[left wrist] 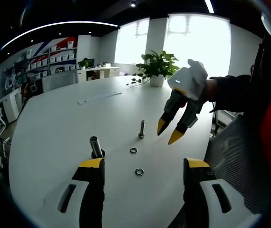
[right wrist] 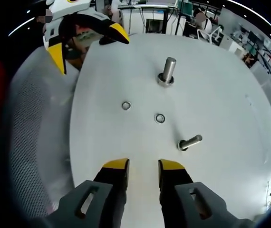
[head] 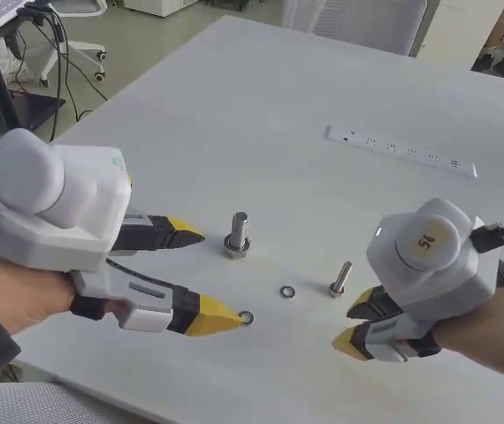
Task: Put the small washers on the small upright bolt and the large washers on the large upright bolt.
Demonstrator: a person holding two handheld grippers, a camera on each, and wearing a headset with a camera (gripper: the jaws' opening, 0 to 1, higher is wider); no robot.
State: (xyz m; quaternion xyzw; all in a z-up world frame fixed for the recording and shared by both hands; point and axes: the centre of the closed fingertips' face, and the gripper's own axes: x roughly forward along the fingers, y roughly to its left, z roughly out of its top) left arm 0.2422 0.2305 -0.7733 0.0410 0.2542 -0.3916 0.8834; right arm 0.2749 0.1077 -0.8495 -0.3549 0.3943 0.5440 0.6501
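Yellow-tipped left gripper (head: pixel 221 277), jaws wide apart and empty, with one washer (head: pixel 247 317) lying flat just beside its lower tip at lower centre. A second washer (head: pixel 287 291) lies further right, near the small bolt (head: pixel 340 279). The right gripper (head: pixel 344 327), narrowly parted, is farther from both.

Table (head: pixel 261 115): plain pale grey-white.
Left gripper (head: pixel 219 276): white body, black jaws, yellow tips.
Right gripper (head: pixel 341 328): white body, black jaws, yellow tips.
Large bolt (head: pixel 238 231): silver-grey.
Small bolt (head: pixel 341 278): silver-grey.
Washers (head: pixel 287 291): silver-grey.
Power strip (head: pixel 402 150): white.
Plant (left wrist: pixel 157 64): green leaves.
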